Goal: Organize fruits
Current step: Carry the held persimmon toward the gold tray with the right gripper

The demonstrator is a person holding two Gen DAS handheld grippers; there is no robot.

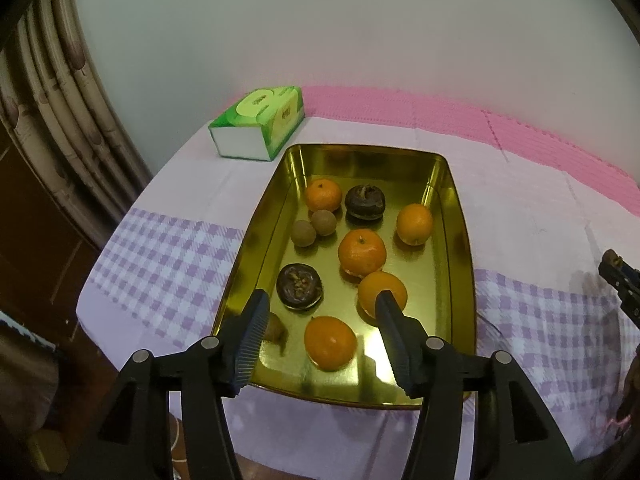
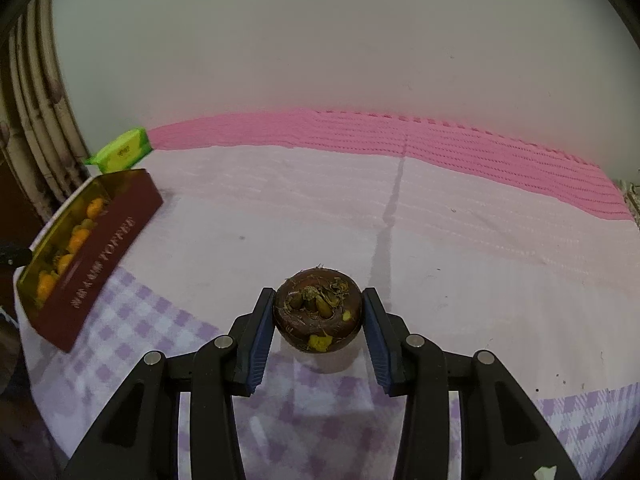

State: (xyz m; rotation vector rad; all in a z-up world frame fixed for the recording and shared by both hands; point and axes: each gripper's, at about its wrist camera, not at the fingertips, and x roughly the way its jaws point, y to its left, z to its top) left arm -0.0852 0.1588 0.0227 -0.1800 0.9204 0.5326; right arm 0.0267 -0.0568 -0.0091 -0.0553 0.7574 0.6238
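Pale wall behind, pink mat (image 2: 440, 140) along the back edge, and a tablecloth (image 1: 168, 256) that goes from plain lilac to purple check toward me; a green tissue box (image 1: 260, 122) sits at the far left corner, just beyond the tray.

On my left side, the left gripper (image 1: 322, 302) hangs over the near end of the gold tray (image 1: 460, 208) with its jaws apart and nothing pinched; one orange (image 1: 330, 342) lies in the tray below the gap, and another orange (image 1: 382, 294) is partly hidden behind the right fingertip. Further in I count three more oranges, two dark mangosteens (image 1: 299, 286) and a pair of small brown round fruits (image 1: 312, 228) touching each other; one more brownish fruit peeks out behind the left finger, can't really tell what it is.

On my right side, the right gripper (image 2: 319, 300) is clamped on a mangosteen (image 2: 318, 312), pads pressed on both sides, stem end facing the camera, held above the checked cloth well apart from the tray; from this view the tray shows its maroon outer wall with gold lettering.
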